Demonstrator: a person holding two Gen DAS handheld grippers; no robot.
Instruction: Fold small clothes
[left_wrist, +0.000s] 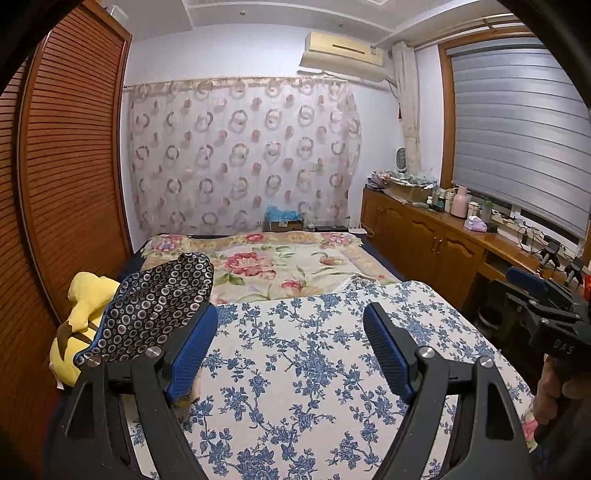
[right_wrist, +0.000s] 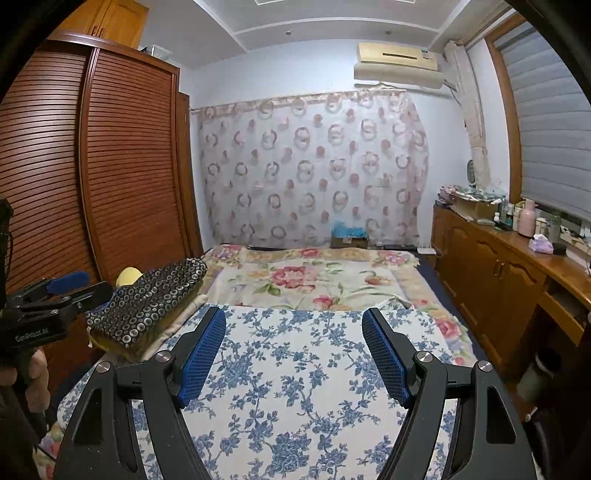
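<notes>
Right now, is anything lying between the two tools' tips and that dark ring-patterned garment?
Only bare blue-flowered cloth, seen in both views; the garment lies off left.

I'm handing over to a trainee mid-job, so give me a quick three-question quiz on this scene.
1. True or false: the left gripper is shut on the dark garment.
2. Multiple choice: the dark garment lies where on the bed? A) on its wardrobe side B) on its window side C) at its far end by the curtain
3. Fill in: the board under the right gripper has a ____ floral cover.

Key
1. False: its jaws stand open and empty.
2. A: it lies on the wardrobe side, over the yellow toy.
3. Blue.
</notes>
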